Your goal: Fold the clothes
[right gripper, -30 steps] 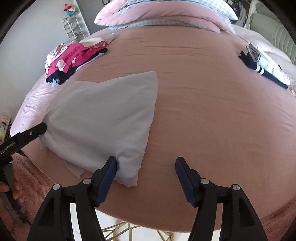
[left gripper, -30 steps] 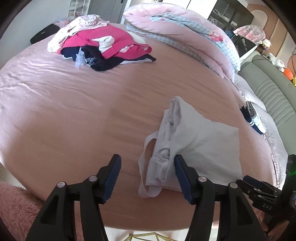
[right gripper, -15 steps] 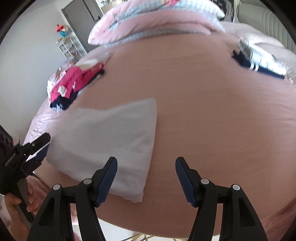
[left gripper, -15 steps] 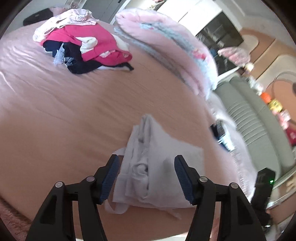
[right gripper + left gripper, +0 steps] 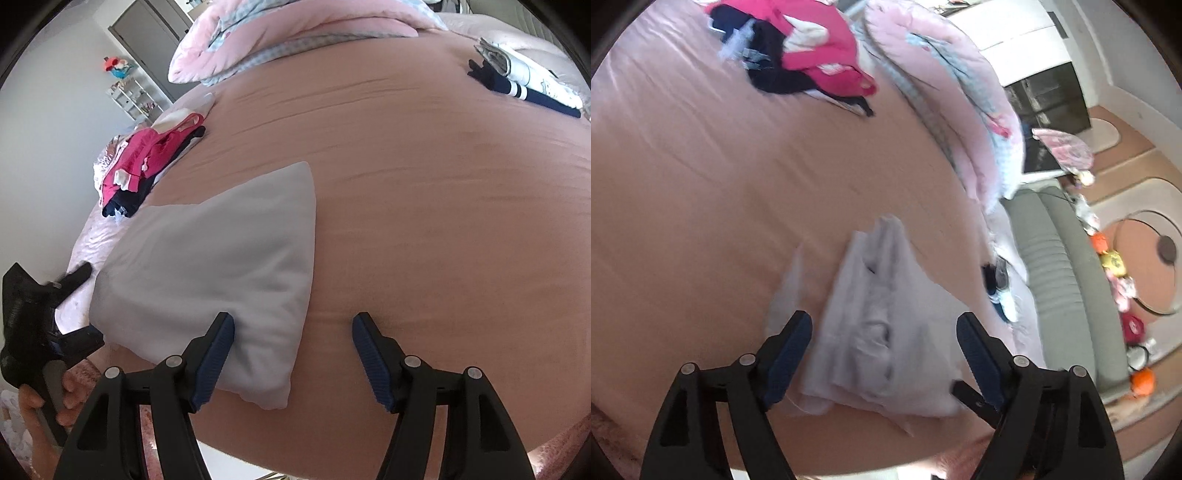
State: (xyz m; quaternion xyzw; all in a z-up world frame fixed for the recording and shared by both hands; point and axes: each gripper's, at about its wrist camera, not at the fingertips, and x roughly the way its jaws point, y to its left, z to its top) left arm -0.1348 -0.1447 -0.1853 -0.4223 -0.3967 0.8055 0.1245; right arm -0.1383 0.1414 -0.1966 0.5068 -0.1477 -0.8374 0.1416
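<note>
garment: pale grey folded piece (image 5: 221, 266) lying on the pink bed (image 5: 443, 221), near its front edge
left gripper (image 5: 884, 354): fingers spread wide, holding nothing; bunched layered end of garment (image 5: 882, 317) lies between and just ahead of them
right gripper (image 5: 293, 354): fingers spread, empty; garment's near corner sits just by the left finger (image 5: 214, 354)
axis: long side runs left gripper to right gripper
nearer: both close; left is centred on it, right is off to its side
other piles: unfolded clothes heap (image 5: 147, 162), folded items (image 5: 524, 81) far right

Left tongs (image 5: 884, 354) now astride the folded white garment (image 5: 886, 332).
</note>
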